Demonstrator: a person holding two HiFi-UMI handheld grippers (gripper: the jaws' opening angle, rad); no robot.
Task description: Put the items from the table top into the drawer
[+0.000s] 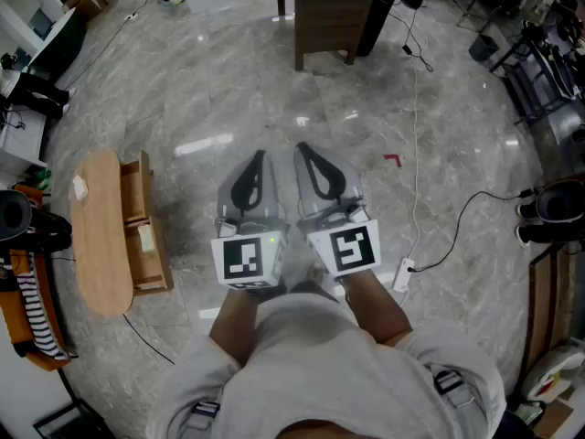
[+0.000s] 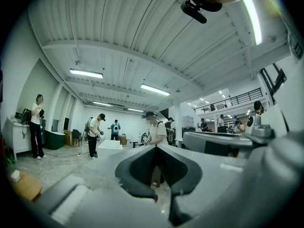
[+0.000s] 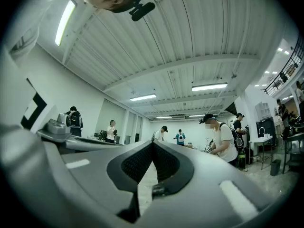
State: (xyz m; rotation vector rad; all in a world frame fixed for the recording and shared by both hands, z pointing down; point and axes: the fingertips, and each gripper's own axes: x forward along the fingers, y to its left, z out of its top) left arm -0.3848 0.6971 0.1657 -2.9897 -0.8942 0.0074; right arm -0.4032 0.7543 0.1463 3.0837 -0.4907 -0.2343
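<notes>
Both tools are idle, nothing btwn the jaws. L gripper (image 1: 260, 157) is closed, pads meeting at the tips, empty. R gripper (image 1: 303, 149) is the same: jaws together, empty. They sit side by side, held roughly level in front of the person, pointing out over bare floor.

Task things are well off to the L of the L gripper, not in front of either one. The wooden table (image 1: 101, 245) stands there w/ its drawer (image 1: 155, 265) pulled open on the side nearer the grippers. One pale item (image 1: 144, 238) lies inside the drawer. One small white item (image 1: 79, 188) sits on the table top, at the end farther fwd of the grippers.

Progress, as a guess: drawer-opening done, poss. one item already in, at least one left on top. Too small to tell what either item is. Neither gripper is near the table, so no pick is under way; whoever goes next has to turn L and close in first.

Writing: none readable. Each gripper's cube (image 1: 249, 259) carries only a black-and-white square marker, no txt. No brand or label legible on table, drawer or items.
</notes>
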